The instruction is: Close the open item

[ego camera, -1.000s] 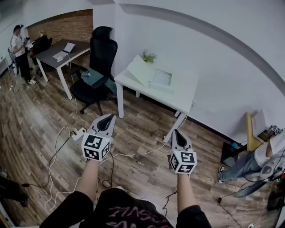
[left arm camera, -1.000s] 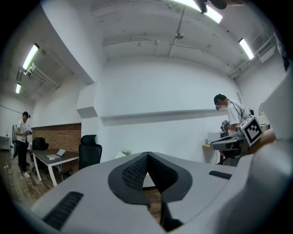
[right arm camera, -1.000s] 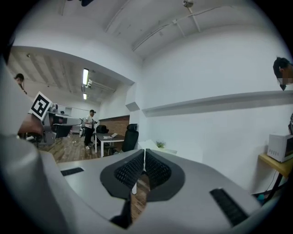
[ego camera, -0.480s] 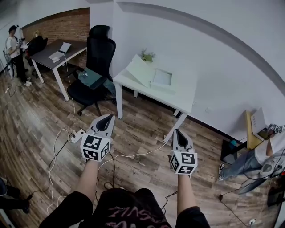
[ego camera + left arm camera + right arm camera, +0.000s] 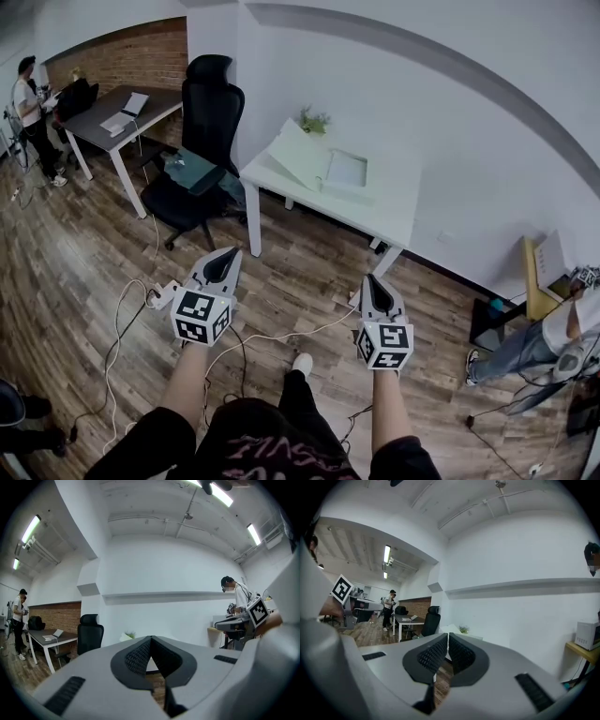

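Left gripper [image 5: 231, 254] and right gripper [image 5: 373, 281] closed, empty, above wood floor [image 5: 84, 253], open item [image 5: 300, 155] lid-up on white table [image 5: 384, 202] well ahead, black office chair [image 5: 211, 103] beside, cables [image 5: 117, 323] underfoot.

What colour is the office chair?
The chair is black; the head view shows it best.

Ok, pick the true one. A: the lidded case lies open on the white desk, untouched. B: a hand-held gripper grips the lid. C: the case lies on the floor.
A: the lidded case sits open on the white desk, with the left hand-held gripper and right hand-held gripper both short of it.
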`<state>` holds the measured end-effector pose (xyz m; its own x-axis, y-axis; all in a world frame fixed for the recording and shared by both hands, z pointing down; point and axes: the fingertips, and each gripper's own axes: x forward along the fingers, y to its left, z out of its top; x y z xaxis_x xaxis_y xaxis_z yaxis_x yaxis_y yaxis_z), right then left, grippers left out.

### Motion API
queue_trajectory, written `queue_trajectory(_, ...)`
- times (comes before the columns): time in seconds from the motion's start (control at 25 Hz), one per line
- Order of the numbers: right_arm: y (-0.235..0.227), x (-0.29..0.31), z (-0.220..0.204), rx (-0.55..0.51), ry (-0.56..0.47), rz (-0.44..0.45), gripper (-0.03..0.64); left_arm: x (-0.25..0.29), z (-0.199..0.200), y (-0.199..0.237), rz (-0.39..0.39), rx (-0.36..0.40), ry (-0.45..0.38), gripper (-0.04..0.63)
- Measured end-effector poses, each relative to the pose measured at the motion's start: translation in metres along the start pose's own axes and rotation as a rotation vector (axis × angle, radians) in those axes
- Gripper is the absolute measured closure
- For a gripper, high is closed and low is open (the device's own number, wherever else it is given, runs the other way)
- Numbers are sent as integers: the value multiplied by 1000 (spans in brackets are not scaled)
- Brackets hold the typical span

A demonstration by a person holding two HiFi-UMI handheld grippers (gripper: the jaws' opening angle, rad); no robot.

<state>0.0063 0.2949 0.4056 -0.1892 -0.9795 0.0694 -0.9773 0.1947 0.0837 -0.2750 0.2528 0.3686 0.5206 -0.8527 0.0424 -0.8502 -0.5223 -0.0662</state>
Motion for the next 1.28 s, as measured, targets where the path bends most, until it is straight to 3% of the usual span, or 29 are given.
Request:
queue_trajectory(0.6,-66,123,-14,40,-5,-16,591,129,-20,34,19,-7,48,583)
queue_trajectory(0.96,-119,216,-12,58,3,25,591,221,-13,52,63,-13,67,583)
queue_trajectory(1.28,-144,270,-12,69,-6,76,592,266,-2,61,119,2,65,583)
